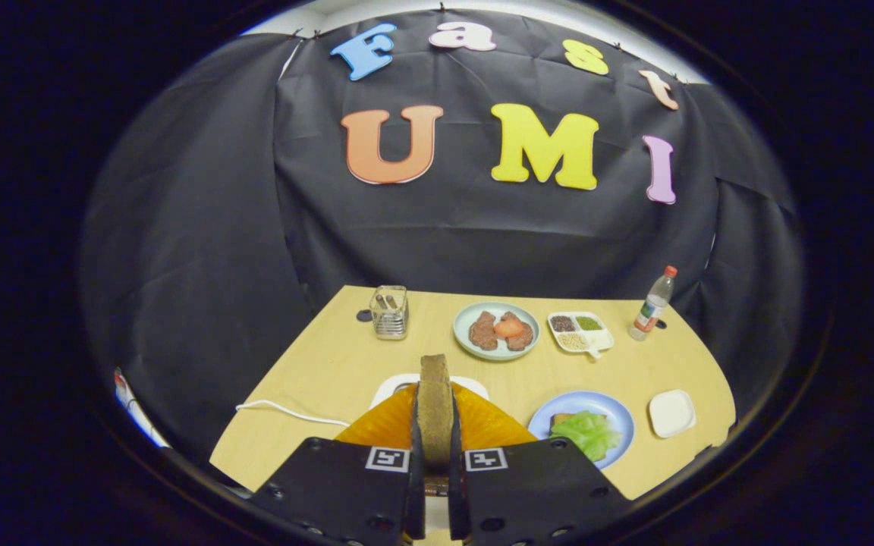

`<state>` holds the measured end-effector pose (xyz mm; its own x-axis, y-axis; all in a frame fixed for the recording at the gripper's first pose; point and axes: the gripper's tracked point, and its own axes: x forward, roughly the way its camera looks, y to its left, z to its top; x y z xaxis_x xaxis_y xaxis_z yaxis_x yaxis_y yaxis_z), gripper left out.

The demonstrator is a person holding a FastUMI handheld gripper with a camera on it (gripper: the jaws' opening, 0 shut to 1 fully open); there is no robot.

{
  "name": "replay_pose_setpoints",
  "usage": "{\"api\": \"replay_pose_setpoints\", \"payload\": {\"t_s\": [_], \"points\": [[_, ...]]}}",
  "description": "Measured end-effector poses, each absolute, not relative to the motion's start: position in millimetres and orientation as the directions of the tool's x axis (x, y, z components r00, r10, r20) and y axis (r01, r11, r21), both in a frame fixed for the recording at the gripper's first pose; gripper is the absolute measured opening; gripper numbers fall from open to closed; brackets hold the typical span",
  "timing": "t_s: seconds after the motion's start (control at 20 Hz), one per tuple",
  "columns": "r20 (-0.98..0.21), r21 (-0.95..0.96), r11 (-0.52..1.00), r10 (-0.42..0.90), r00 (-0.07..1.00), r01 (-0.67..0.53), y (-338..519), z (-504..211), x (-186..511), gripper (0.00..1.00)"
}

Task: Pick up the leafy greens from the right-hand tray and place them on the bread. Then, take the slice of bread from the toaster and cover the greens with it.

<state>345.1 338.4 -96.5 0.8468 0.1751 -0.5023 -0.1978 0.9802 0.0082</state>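
My gripper (435,455) is shut on a brown slice of bread (435,402), held on edge between the two black fingers and standing up above them. Behind and below the slice is the orange toaster (482,425). To the right of the fingers a blue plate (611,413) carries a second slice of bread (561,418) with the leafy greens (587,432) lying on top of it. A small white tray (671,413) sits further right with nothing in it.
Beyond the toaster stand a clear glass holder (390,312), a pale plate with meat and a tomato slice (496,331), a divided white dish of grains (580,331) and a bottle with an orange cap (652,305). A white cable (293,413) runs left of the toaster.
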Motion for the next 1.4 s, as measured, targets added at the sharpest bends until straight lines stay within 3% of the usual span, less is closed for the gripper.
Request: {"api": "replay_pose_setpoints", "payload": {"t_s": [0.35,0.55,0.95,1.4], "points": [[-0.434,0.036,0.983,0.178,0.883,-0.180,303.8,-37.1,340.3,0.12],[-0.437,0.017,0.992,0.120,0.891,-0.125,257.8,-41.4,351.8,0.12],[-0.529,0.030,0.999,0.040,0.848,-0.029,186.6,-133.3,390.9,0.12],[-0.591,0.237,0.972,0.151,0.793,-0.009,158.8,-215.5,407.5,0.12]]}}
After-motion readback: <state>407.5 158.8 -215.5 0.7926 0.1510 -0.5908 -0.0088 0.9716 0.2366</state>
